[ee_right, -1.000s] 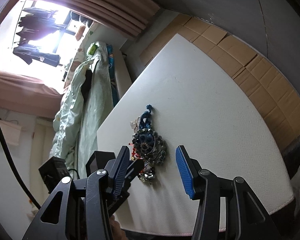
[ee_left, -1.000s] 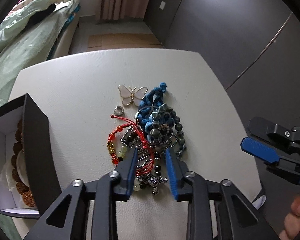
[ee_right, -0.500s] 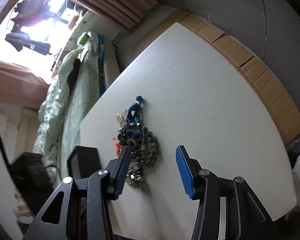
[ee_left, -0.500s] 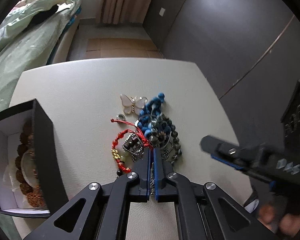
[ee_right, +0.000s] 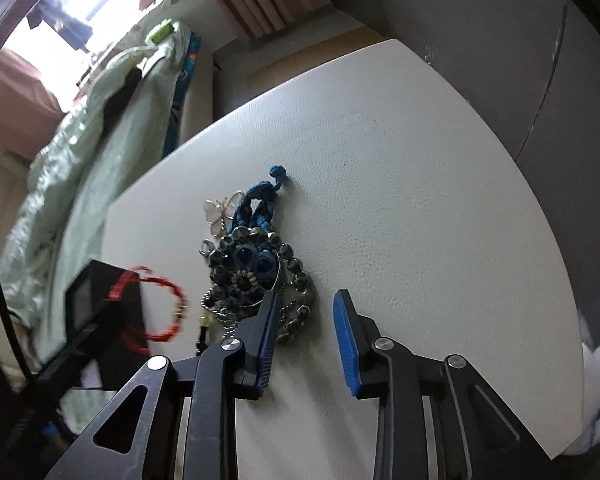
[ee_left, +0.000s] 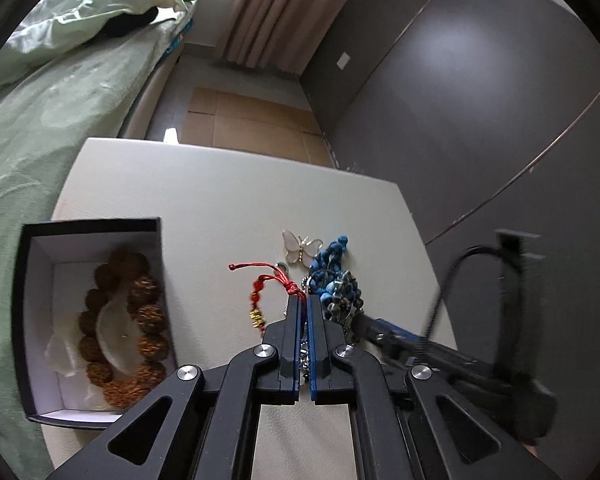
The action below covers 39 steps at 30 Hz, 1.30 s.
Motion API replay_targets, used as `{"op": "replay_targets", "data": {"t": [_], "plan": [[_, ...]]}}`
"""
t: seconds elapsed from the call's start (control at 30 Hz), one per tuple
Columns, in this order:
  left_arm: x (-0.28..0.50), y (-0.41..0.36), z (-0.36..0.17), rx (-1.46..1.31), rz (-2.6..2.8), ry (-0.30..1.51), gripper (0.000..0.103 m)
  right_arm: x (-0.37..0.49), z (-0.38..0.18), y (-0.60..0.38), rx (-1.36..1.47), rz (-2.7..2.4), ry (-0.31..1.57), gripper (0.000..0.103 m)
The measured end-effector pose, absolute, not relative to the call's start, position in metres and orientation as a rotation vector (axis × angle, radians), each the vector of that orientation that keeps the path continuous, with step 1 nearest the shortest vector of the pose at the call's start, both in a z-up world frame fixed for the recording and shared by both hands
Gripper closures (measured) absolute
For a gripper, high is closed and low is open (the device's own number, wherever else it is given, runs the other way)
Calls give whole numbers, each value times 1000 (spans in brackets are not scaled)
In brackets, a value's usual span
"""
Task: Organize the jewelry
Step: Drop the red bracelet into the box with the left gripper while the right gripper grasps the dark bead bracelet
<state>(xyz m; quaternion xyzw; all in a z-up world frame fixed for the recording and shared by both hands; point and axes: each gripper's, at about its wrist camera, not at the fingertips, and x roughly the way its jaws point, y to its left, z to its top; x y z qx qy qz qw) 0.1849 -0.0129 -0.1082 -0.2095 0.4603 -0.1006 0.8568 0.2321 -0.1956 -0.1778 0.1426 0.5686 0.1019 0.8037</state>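
My left gripper (ee_left: 305,300) is shut on the red cord bracelet (ee_left: 260,292) with gold beads and holds it lifted off the pile; the bracelet also shows in the right wrist view (ee_right: 168,308). The jewelry pile stays on the white table (ee_right: 420,160): a blue bead and cord necklace (ee_right: 256,256), a butterfly pendant (ee_left: 302,249), a small ring, silver chain. An open black box (ee_left: 88,312) at the left holds a brown bead bracelet (ee_left: 140,320). My right gripper (ee_right: 306,304) is open and empty, just right of the pile's near end.
A bed with green bedding (ee_left: 40,100) runs along the table's left side. Curtains and a dark grey wall (ee_left: 460,100) stand beyond. The table's right edge (ee_right: 560,280) lies close to my right gripper.
My left gripper shut on the red bracelet and pulled it up and left off the pile, toward the box. My right gripper moved in closer to the pile and stayed open.
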Motion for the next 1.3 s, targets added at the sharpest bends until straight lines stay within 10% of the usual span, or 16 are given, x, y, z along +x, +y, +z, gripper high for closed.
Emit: {"op": "replay_targets", "data": {"t": [0.23, 1.07, 1.17, 1.23, 1.3], "plan": [[170, 8, -91, -472, -211, 912, 101, 230, -174, -179, 138, 160, 1200, 92], [135, 81, -78, -590, -79, 875, 98, 185, -93, -181, 379, 453, 934, 93], [135, 91, -82, -617, -75, 884, 67, 186, -88, -170, 393, 491, 914, 93], [130, 98, -78, -627, -56, 847, 25, 184, -83, -163, 396, 524, 893, 93], [124, 104, -72, -640, -40, 806, 22, 182, -77, -155, 398, 563, 869, 93]]}}
